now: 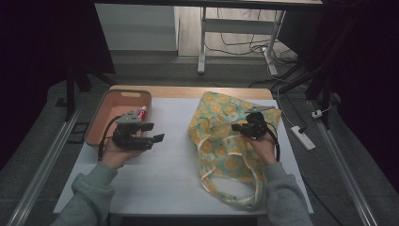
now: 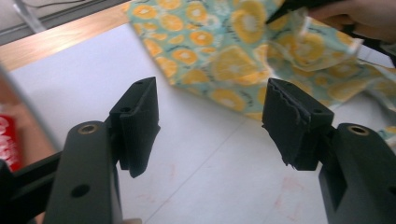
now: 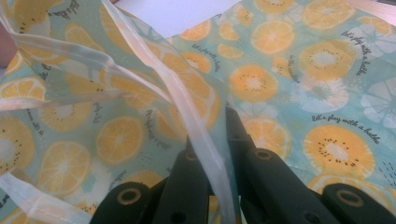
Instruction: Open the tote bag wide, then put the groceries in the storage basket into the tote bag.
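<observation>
A teal tote bag (image 1: 226,157) printed with orange slices lies on the right half of the white table top (image 1: 164,174). My right gripper (image 1: 236,127) is shut on the bag's upper edge; in the right gripper view its jaws (image 3: 219,133) pinch the fabric and a cream strap (image 3: 196,116). My left gripper (image 1: 157,132) hovers over the left of the table, open, with nothing between its jaws. In the left gripper view it (image 2: 210,126) points toward the bag (image 2: 224,51).
An orange tray (image 1: 123,92) stands at the back left, just behind the left gripper, with a red-and-white tube (image 1: 141,113) inside it. The bag's cream handle (image 1: 244,200) loops toward the table's front edge. A power strip (image 1: 303,137) lies on the floor at right.
</observation>
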`<state>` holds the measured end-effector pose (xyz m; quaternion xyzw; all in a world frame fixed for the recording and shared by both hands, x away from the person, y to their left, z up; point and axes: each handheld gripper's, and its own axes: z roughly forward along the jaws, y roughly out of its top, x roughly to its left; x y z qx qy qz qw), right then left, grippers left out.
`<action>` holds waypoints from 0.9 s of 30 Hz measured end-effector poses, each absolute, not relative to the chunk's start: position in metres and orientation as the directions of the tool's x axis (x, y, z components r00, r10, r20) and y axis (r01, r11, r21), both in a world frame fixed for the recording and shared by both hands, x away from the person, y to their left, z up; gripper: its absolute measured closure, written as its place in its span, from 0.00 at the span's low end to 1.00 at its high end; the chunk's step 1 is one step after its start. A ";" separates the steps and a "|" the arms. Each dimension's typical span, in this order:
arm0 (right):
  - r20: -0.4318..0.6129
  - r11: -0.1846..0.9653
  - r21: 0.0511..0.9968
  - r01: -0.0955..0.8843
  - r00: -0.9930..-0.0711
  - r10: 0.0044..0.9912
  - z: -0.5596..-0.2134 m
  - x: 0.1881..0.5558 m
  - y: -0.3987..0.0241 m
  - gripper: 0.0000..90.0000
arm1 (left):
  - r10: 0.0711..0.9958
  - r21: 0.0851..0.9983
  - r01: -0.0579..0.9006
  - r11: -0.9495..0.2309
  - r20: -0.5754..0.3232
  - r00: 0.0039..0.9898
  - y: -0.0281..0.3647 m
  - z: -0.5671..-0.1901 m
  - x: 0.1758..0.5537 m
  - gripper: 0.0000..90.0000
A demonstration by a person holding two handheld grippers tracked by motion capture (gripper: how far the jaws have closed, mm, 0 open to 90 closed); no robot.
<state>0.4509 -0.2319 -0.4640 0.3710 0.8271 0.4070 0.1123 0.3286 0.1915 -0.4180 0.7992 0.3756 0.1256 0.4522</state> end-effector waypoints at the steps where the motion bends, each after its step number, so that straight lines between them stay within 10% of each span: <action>1: 0.116 0.393 0.757 0.522 -0.699 0.705 -0.464 0.451 -0.232 1.00 | 0.718 0.813 0.496 -0.305 -0.145 0.680 0.196 -0.419 0.331 0.41; 27: 0.100 0.408 0.752 0.517 -0.703 0.704 -0.463 0.445 -0.231 1.00 | 0.845 0.792 0.568 -0.224 -0.132 0.518 0.253 -0.423 0.354 0.39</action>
